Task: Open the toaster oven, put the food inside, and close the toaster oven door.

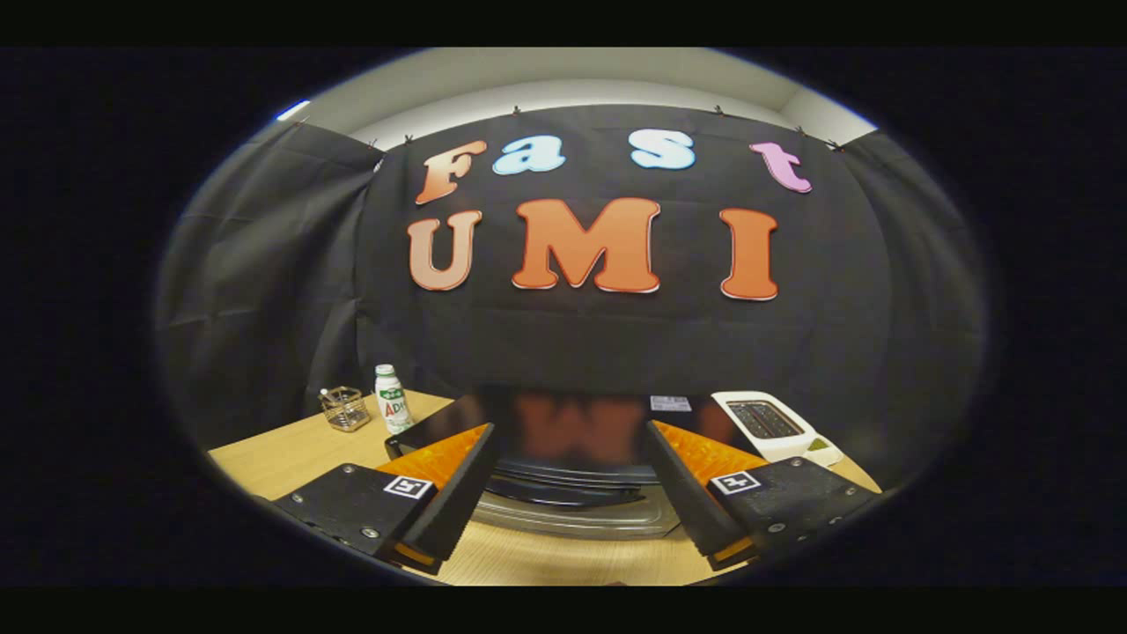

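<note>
Gripper view: one gripper (572, 493), two fingers spread wide apart, clamped on nothing, hovering level just above the near part of one wooden table (290, 453). Left finger (445, 506) and right finger (696, 502) angled inward toward the far side, an open gap between them.

Between the fingers and just beyond them: one toaster oven (572, 440), dark and glossy on top, mirroring the wall. Below that top, a dark curved band and a clear, shiny front edge, sitting close to the fingertips. Door open or closed: cannot tell from here. Food: cannot make it out.

Far left on the table: one small clear holder (345, 408) with something thin standing in it, and right beside it one white bottle (390, 398) with a white cap, upright. Both well apart from the left finger.

Far right: one white slot toaster (768, 423), lying just beyond the right finger, near the oven's right side.

Behind everything: black cloth wall (264, 264), pale ceiling above.
</note>
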The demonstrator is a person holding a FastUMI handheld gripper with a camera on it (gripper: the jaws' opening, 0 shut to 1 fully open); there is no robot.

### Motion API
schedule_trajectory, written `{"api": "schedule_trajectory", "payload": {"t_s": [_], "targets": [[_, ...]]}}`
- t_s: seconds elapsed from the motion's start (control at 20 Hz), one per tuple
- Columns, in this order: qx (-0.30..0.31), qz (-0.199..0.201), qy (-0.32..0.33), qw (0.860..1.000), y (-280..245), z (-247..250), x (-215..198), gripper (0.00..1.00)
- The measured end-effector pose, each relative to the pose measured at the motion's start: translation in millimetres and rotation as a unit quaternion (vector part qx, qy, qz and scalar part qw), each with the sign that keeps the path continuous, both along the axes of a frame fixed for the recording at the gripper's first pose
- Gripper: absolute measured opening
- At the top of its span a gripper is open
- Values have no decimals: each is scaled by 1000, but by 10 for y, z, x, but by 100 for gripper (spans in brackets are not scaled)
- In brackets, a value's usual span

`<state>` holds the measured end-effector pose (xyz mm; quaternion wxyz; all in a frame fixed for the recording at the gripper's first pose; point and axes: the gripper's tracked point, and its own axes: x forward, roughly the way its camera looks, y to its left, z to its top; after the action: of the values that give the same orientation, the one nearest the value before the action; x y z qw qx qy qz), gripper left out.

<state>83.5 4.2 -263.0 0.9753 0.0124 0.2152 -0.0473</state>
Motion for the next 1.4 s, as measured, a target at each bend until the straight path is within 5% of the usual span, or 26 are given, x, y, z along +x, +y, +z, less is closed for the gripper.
{"api": "schedule_trajectory", "payload": {"t_s": [0.65,1.0,1.4], "targets": [[5,-28,-1,1000,37,-343,24,99],[40,9,-13,999,240,-320,-278,78],[62,51,29,996,413,-368,-957,77]]}}
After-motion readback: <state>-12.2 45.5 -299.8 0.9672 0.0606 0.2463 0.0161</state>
